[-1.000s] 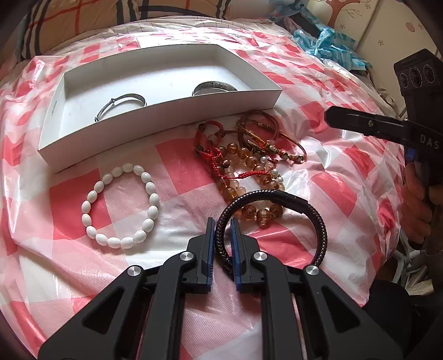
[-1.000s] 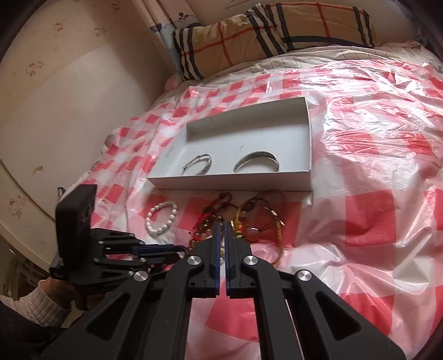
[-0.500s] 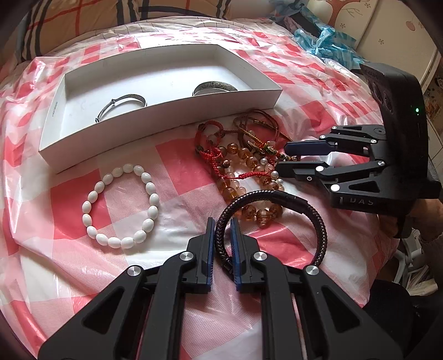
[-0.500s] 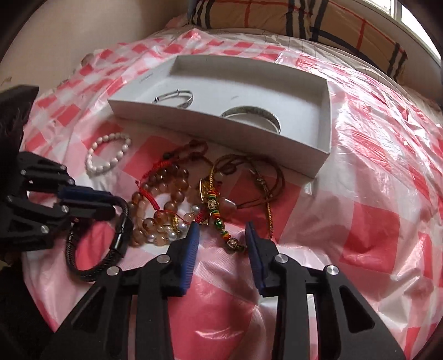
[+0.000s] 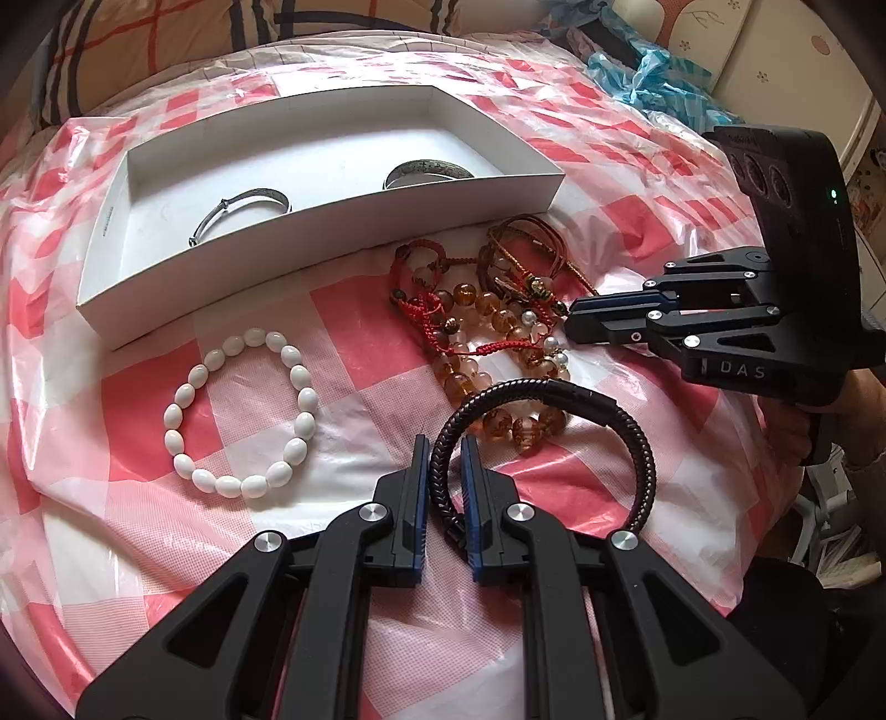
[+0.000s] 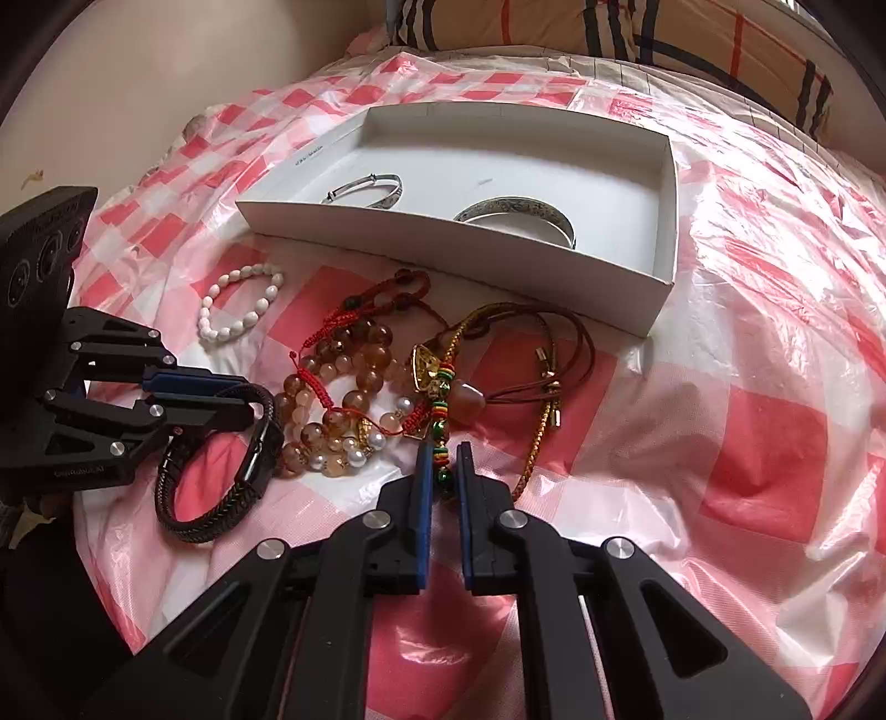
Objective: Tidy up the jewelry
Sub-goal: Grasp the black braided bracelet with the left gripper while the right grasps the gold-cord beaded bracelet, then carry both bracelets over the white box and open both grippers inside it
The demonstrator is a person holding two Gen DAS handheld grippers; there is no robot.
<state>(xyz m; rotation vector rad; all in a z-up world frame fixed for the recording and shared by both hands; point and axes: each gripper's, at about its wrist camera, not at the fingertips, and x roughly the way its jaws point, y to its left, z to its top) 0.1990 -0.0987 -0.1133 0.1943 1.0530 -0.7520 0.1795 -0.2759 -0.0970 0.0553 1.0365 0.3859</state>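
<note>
A white box (image 5: 332, 238) on the red-checked plastic sheet holds two silver bangles (image 5: 243, 205) (image 5: 426, 169). In front of it lie a white bead bracelet (image 5: 243, 410) and a tangled pile of amber beads (image 6: 343, 387), red cords and brown cords (image 6: 554, 354). My left gripper (image 5: 443, 443) is shut on a dark braided leather bracelet (image 5: 637, 437), which rests on the sheet. My right gripper (image 6: 443, 448) is at the pile's near edge. Its jaws are closing on the green-beaded end of a colourful beaded cord (image 6: 440, 412), which sits between the pads.
A striped pillow (image 6: 609, 27) lies behind the box. Blue crinkled plastic (image 5: 653, 77) sits at the far right of the bed. The bed's edge drops away just behind both grippers, with a person's hand (image 5: 797, 426) on the right handle.
The right gripper dropped down to the pile, opened, then narrowed around the beaded cord's end. The left gripper and its braided bracelet stayed put.
</note>
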